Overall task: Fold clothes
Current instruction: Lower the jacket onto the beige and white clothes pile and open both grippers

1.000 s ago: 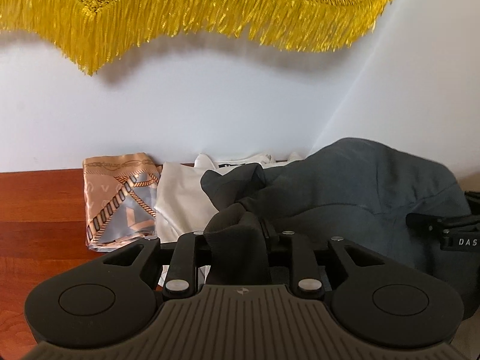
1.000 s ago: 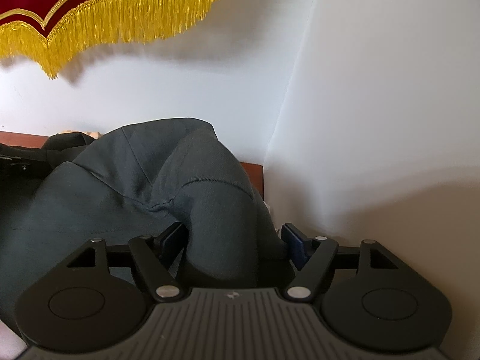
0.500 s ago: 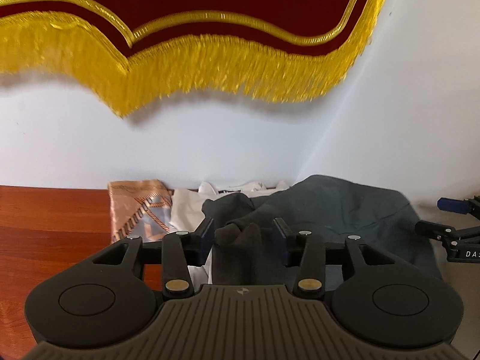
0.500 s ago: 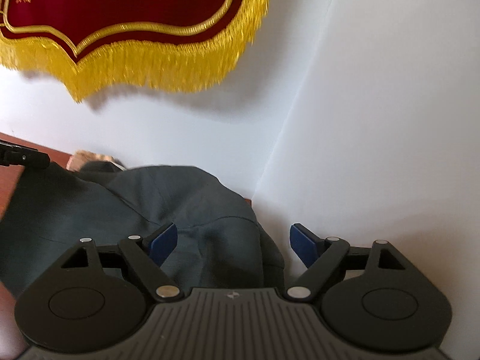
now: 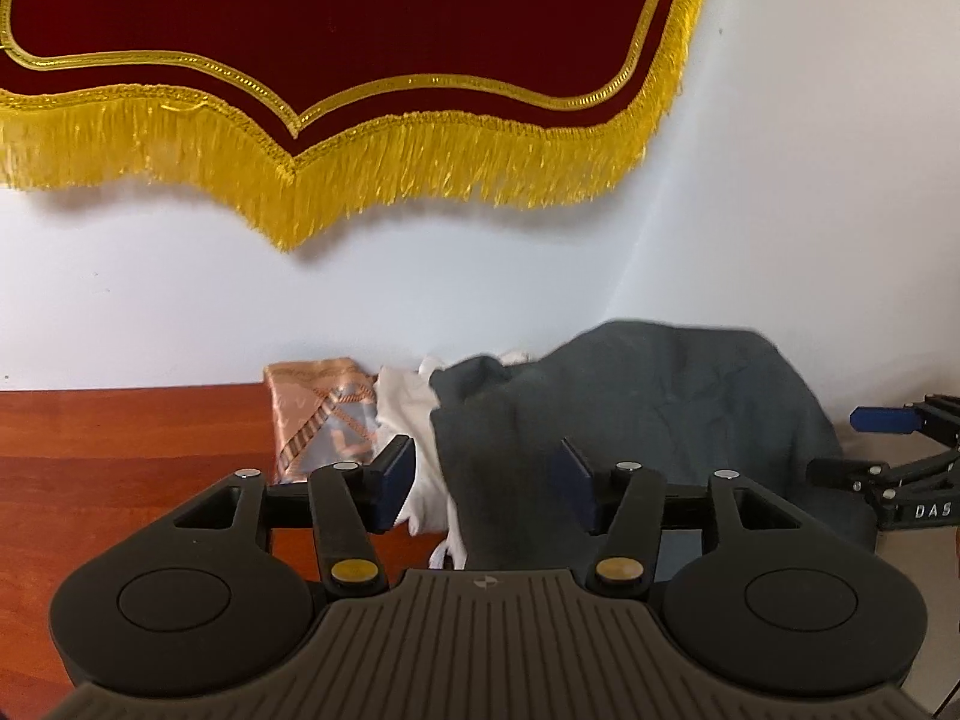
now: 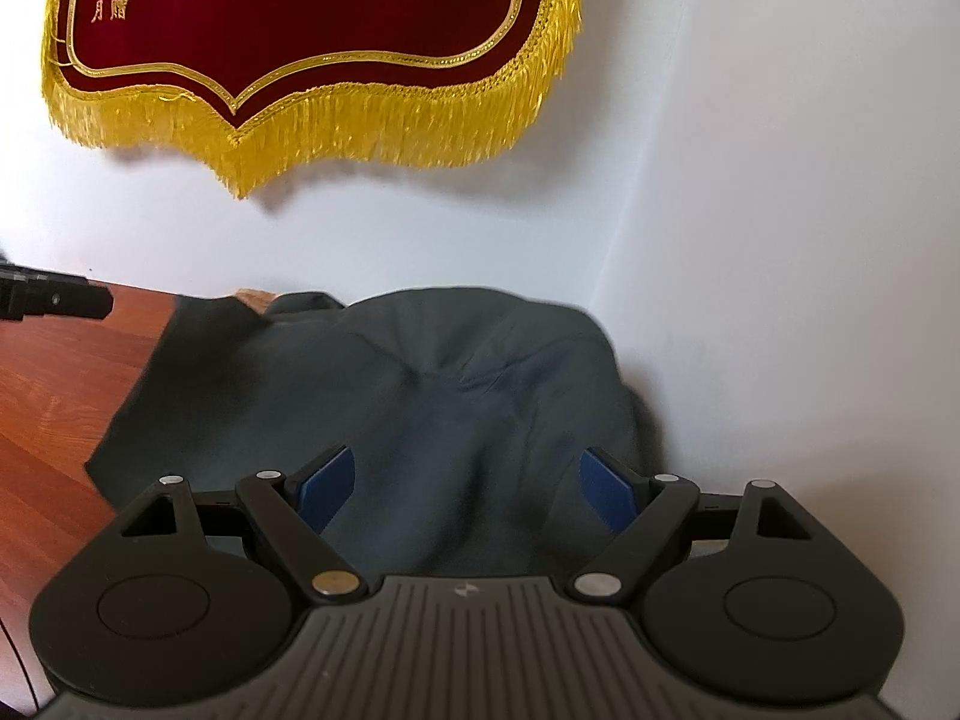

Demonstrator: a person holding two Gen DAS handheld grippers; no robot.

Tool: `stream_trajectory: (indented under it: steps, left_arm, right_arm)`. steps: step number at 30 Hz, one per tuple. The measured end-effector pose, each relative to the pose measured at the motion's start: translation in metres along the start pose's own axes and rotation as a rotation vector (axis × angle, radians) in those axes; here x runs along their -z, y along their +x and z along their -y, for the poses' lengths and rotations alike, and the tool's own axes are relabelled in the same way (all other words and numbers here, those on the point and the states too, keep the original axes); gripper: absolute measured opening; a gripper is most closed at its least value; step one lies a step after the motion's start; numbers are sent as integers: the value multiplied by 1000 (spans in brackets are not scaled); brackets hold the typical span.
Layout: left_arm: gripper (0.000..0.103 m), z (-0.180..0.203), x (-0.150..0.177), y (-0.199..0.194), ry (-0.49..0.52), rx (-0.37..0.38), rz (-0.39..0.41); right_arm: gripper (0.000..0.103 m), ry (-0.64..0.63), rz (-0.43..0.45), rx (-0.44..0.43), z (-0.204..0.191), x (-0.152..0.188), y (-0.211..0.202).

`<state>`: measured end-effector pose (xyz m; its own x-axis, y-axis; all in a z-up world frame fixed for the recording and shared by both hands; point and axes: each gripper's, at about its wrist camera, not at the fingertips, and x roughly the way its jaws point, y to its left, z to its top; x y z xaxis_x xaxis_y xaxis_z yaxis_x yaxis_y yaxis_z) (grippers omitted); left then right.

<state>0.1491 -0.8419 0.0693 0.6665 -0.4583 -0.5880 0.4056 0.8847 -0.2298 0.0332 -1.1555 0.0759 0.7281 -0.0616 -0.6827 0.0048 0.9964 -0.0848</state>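
A dark grey garment (image 5: 660, 408) lies heaped on the wooden table (image 5: 120, 438) against the wall corner, and it fills the middle of the right wrist view (image 6: 420, 396). My left gripper (image 5: 483, 468) hovers over the garment's left edge. Its jaws are opening, and the grey cloth shows in the gap without either pad pressing on it. My right gripper (image 6: 468, 474) stands open above the heap's right side, its blue pads (image 6: 327, 489) clear of the fabric. The right gripper (image 5: 864, 447) also shows at the right edge of the left wrist view.
A folded white garment (image 5: 408, 402) and a folded peach-and-blue patterned scarf (image 5: 324, 414) lie left of the grey heap by the wall. A dark red banner with gold fringe (image 5: 360, 30) hangs above. White walls meet in a corner (image 6: 624, 228) behind the heap.
Both grippers let go of the grey cloth, opened and pulled up and back. The garment now lies lower and farther off, and more of the banner is in view.
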Motion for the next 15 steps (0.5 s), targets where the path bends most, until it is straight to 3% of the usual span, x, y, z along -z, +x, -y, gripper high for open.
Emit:
stream_trajectory:
  steps: [7, 15]
  left_arm:
    - [73, -8, 32, -24, 14, -11, -39]
    - [82, -33, 59, -59, 21, -12, -60]
  right_arm:
    - [91, 30, -14, -8, -29, 22, -11]
    - [93, 61, -33, 5, -81, 42, -22]
